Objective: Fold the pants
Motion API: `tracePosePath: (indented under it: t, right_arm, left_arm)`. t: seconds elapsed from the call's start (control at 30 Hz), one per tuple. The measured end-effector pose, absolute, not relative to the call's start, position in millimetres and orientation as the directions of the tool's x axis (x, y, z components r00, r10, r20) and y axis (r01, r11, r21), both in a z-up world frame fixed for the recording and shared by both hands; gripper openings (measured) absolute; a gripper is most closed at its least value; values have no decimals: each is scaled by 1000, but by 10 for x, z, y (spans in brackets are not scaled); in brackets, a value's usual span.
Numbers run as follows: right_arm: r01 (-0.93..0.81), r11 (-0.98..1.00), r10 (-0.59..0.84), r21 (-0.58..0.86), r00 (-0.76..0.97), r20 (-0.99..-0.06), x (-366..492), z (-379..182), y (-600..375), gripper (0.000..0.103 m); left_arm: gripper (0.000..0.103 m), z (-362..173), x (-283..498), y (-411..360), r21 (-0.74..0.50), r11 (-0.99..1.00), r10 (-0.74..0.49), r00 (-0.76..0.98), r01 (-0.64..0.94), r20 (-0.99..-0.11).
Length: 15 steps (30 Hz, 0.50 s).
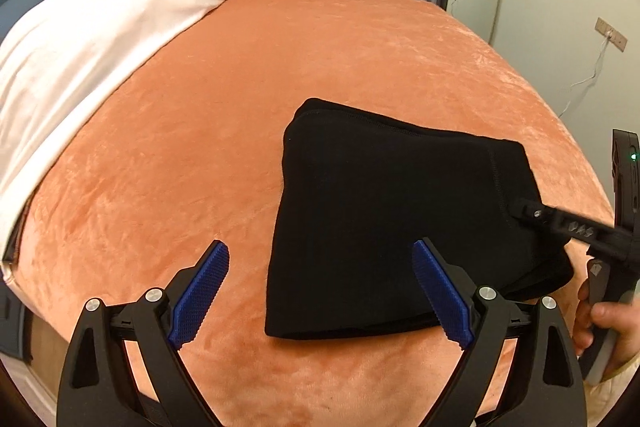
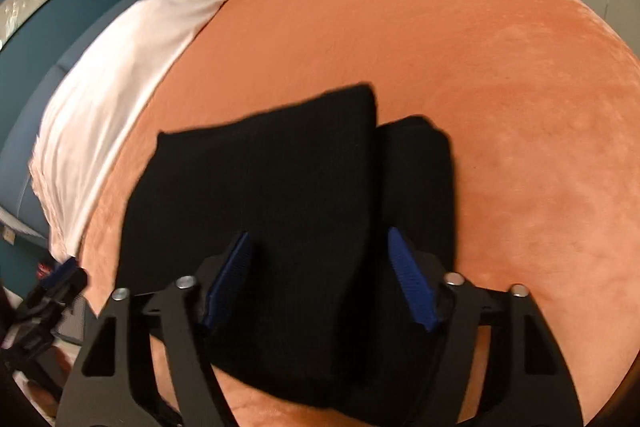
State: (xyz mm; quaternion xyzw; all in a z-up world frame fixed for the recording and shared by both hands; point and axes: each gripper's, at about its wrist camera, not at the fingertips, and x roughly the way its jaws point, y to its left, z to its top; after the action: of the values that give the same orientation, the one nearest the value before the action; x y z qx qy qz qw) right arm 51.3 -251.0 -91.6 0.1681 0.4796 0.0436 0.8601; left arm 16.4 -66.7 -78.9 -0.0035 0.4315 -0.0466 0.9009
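The pants point(image 1: 384, 219) lie folded on the bed point(image 1: 240, 107) — just ahead of the left gripper point(image 1: 320, 291), wide open, empty. The right gripper point(image 2: 320, 279) straddles them, part open — pads apparently clear, likely releasing.

Light: warm, even indoor light, moderately bright; source unseen.
Glare: soft sheen across the orange bedspread point(image 1: 280, 75).
Shadows: faint; black pants point(image 1: 380, 219) show almost no detail.
Blur: right wrist view smeared; left wrist view sharp.
Distortion: strong fisheye bulge, dark vignetted corners.
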Motion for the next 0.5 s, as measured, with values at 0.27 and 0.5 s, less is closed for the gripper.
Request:
tracePosePath:
  t: [0.27, 0.5]
  right_arm:
    - [153, 898, 249, 413, 598, -762, 222, -821, -3085, 12]
    - [133, 823, 300, 552, 724, -621, -85, -657, -3144, 51]
  left_arm:
    - [91, -882, 159, -707, -32, 999, -50, 599, 41, -799]
    - [91, -1009, 118, -881, 29, 998, -9, 580, 56, -814]
